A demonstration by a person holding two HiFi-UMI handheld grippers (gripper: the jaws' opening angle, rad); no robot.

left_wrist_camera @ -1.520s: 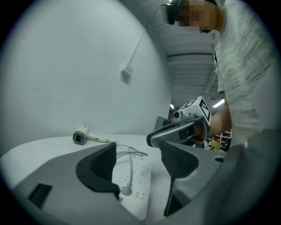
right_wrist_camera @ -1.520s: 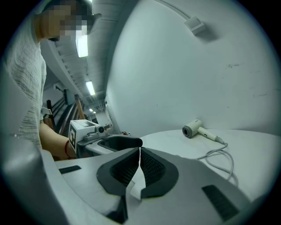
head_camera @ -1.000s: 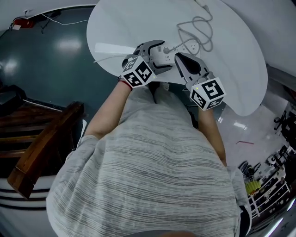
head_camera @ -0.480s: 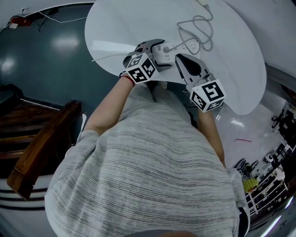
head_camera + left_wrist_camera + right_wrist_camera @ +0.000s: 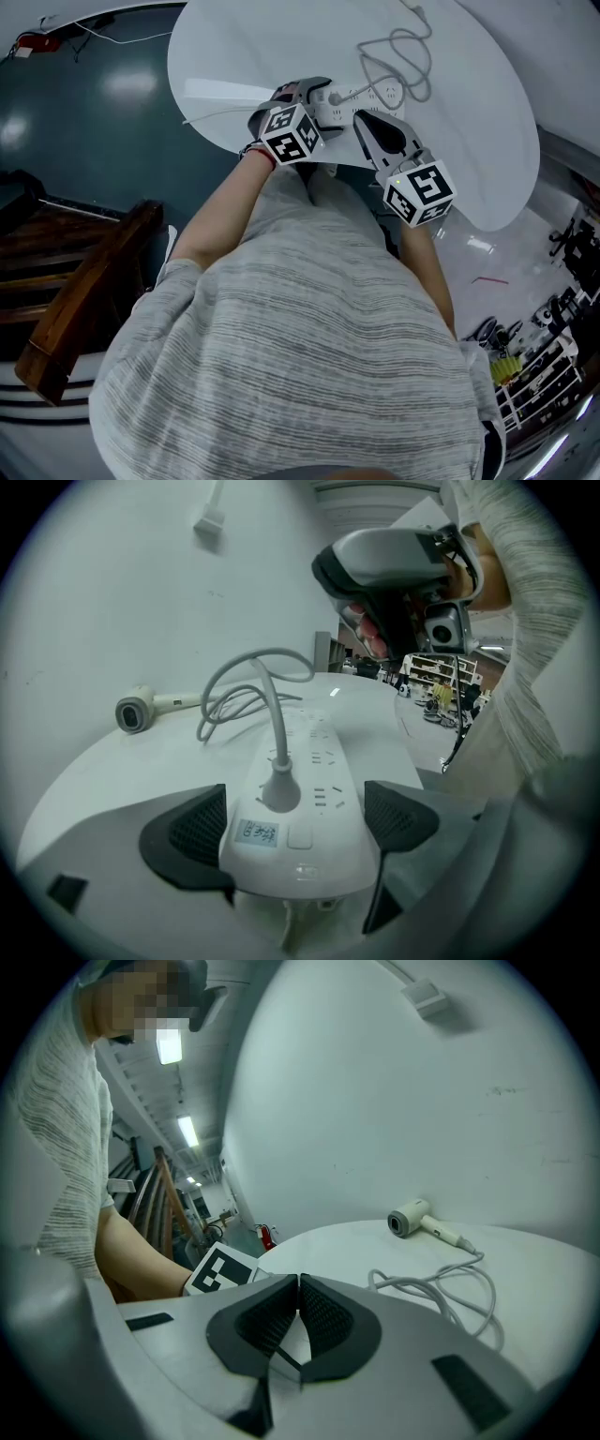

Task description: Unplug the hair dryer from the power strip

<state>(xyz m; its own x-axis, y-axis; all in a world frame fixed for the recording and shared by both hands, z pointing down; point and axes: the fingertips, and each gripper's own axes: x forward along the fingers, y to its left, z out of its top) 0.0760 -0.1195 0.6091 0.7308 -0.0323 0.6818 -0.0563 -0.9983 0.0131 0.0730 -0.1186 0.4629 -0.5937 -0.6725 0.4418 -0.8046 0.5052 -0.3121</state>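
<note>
A white power strip [image 5: 300, 799] lies near the round white table's [image 5: 253, 56] front edge. A grey plug [image 5: 278, 794] sits in the strip, and its cord [image 5: 253, 682] loops away to the white hair dryer [image 5: 141, 710] at the far side. My left gripper [image 5: 295, 832] is open and straddles the strip's near end, one dark pad close to each side. In the head view it [image 5: 314, 98] covers the left end of the strip [image 5: 366, 97]. My right gripper [image 5: 298, 1321] is shut on nothing and hovers just right of the strip [image 5: 370, 127].
The hair dryer [image 5: 412, 1218] and its looped cord [image 5: 441, 1288] lie beyond my right gripper. A dark wooden bench [image 5: 84, 309] stands on the floor at the left. Shelves with small items [image 5: 539, 384] are at the lower right.
My left gripper has sunk over the strip's near end and tipped further down. The right gripper has kept still.
</note>
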